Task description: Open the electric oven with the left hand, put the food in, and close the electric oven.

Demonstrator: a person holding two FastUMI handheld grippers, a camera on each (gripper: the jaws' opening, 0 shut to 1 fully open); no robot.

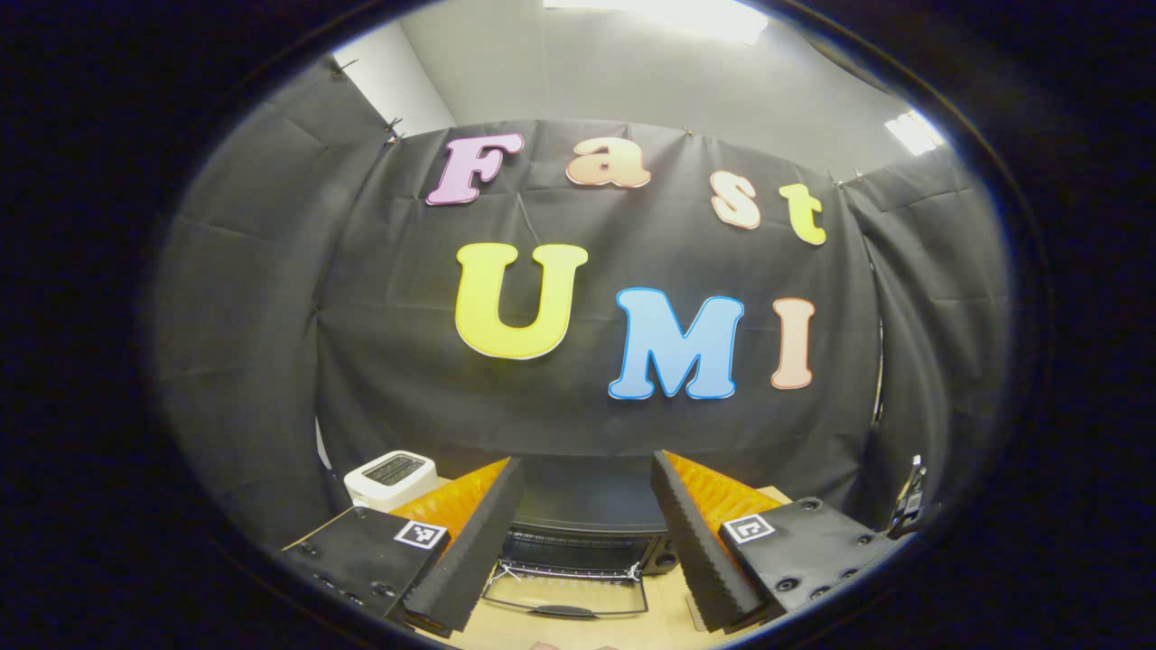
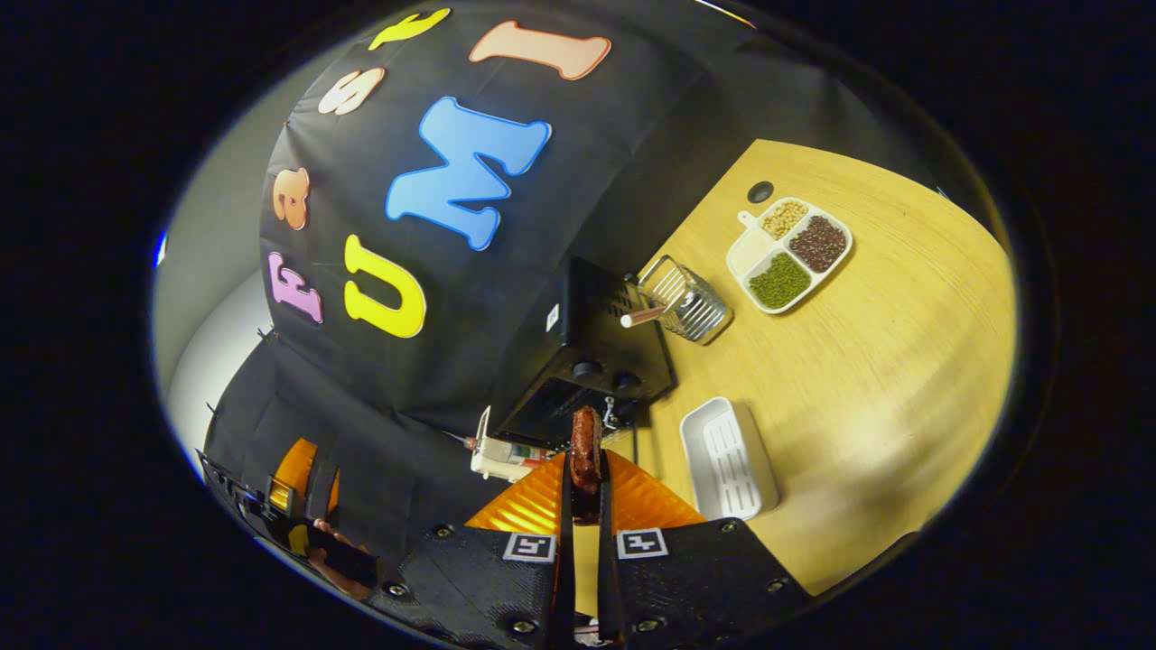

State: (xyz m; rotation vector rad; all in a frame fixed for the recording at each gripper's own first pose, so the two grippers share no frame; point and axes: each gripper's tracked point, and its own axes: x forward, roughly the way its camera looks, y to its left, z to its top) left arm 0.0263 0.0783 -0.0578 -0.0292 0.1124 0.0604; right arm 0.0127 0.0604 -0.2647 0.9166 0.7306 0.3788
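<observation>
Right gripper view, food [image 2: 585, 447] upright, lengthwise between fingers

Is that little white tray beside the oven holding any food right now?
No. In the right gripper view the white tray lies bare on the table, while the food is pinched between the right gripper's jaws.

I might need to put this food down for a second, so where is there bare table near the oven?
The widest bare stretch of table lies beyond the white tray, past the bean dish. It is crowded near the oven, where the wire basket and the tray sit close. The right gripper holds the food.
</observation>
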